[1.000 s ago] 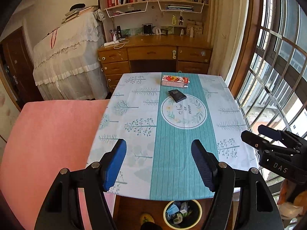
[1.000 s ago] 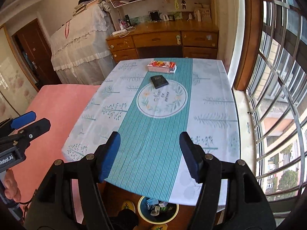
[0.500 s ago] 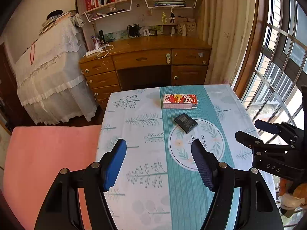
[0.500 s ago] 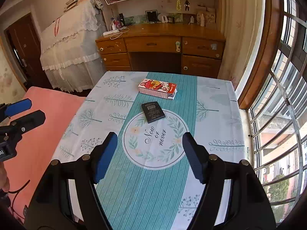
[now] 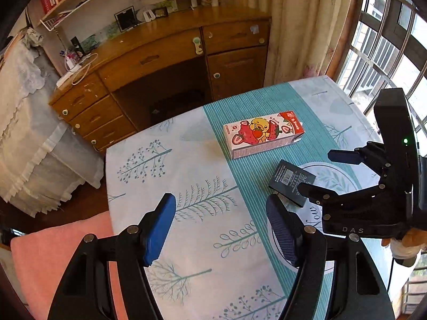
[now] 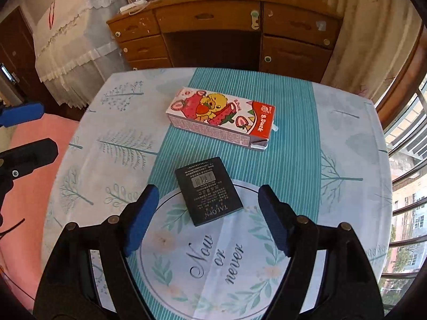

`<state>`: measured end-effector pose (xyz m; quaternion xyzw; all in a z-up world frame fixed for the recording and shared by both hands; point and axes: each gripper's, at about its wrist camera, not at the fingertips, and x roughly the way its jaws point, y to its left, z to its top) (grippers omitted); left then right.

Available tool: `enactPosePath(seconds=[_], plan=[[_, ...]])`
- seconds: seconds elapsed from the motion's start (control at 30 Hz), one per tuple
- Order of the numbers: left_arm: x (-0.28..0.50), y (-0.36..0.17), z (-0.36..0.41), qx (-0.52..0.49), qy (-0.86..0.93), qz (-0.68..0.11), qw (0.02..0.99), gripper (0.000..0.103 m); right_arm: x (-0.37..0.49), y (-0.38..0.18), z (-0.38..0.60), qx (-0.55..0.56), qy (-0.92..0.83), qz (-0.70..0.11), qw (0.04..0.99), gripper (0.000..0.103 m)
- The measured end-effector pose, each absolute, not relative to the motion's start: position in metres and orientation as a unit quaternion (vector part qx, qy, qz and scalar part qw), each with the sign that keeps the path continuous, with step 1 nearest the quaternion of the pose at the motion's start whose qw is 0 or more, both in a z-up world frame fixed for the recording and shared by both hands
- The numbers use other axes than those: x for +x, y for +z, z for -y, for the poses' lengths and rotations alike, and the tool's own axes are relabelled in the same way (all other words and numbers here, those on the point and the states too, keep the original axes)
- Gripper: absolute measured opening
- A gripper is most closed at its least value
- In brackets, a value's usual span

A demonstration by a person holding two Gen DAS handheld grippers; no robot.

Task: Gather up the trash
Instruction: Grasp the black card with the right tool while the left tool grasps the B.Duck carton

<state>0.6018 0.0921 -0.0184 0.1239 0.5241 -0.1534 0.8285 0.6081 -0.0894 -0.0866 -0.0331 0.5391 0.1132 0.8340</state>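
Observation:
A strawberry drink carton (image 6: 221, 118) lies flat on the teal-and-white tablecloth (image 6: 293, 138); it also shows in the left wrist view (image 5: 263, 137). A flat black packet (image 6: 209, 190) lies just in front of it and also shows in the left wrist view (image 5: 291, 181). My right gripper (image 6: 206, 217) is open, low over the table, with the black packet's near end between its fingers. My left gripper (image 5: 221, 222) is open and empty, over the table to the left of both items. The right gripper also shows in the left wrist view (image 5: 320, 172).
A wooden desk (image 6: 226, 24) with drawers stands beyond the table's far edge. A pink seat (image 5: 53, 261) lies at the table's left. A barred window (image 5: 387, 34) and curtain (image 5: 301, 24) run along the right. A lace-covered piece of furniture (image 6: 72, 42) stands far left.
Both grippers have moved forward over the table and lower, closing on the carton and black packet. The bin under the table's near edge has left view. Both stay open.

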Motion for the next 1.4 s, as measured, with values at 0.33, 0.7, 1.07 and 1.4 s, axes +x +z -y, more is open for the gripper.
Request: enactPosePath(seconds=[0.33,0.7,1.07,1.4], plan=[[0.633,-0.096,-0.094,0.121,-0.192,-0.565,0.793,0.071,0.631,-0.15,0.083,-0.058,0.14,-0.571,0.807,0.075],[0.631,-0.09,-0.089,0.141,-0.218,-0.555,0.791,0.071,0.625,-0.164,0.051,-0.141,0.133,-0.563,0.804,0.074],[0.646,-0.076,-0.061,0.196,-0.255,-0.526,0.788,0.071,0.62,-0.16,0.098,-0.058,0.011,-0.574,0.817,0.059],[0.667,-0.094,0.006,0.318,-0.316,-0.494,0.745,0.071,0.619,-0.156,0.153,0.079,-0.085,-0.544,0.831,0.059]])
